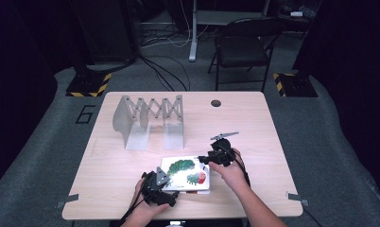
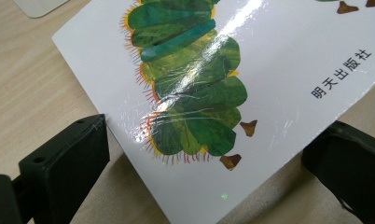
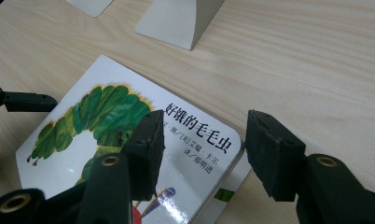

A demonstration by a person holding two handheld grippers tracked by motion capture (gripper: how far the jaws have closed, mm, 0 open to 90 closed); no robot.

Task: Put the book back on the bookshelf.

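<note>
A white picture book (image 1: 184, 174) with a green caterpillar on its cover lies flat near the table's front edge. My left gripper (image 1: 158, 185) is at the book's near left corner. In the left gripper view the left gripper (image 2: 212, 140) is open, its jaws wide apart on either side of the corner of the book (image 2: 269, 70). My right gripper (image 1: 217, 156) is at the book's far right corner. In the right gripper view the right gripper (image 3: 206, 135) is open, with one jaw over the cover of the book (image 3: 97, 116) and the other beyond its edge.
A grey metal expanding book rack (image 1: 148, 120) stands on the wooden table (image 1: 245, 123) at the back left; its feet (image 3: 176, 18) lie just beyond the book. A dark folding chair (image 1: 245, 45) stands behind the table. A small round hole (image 1: 216, 103) sits near the far edge.
</note>
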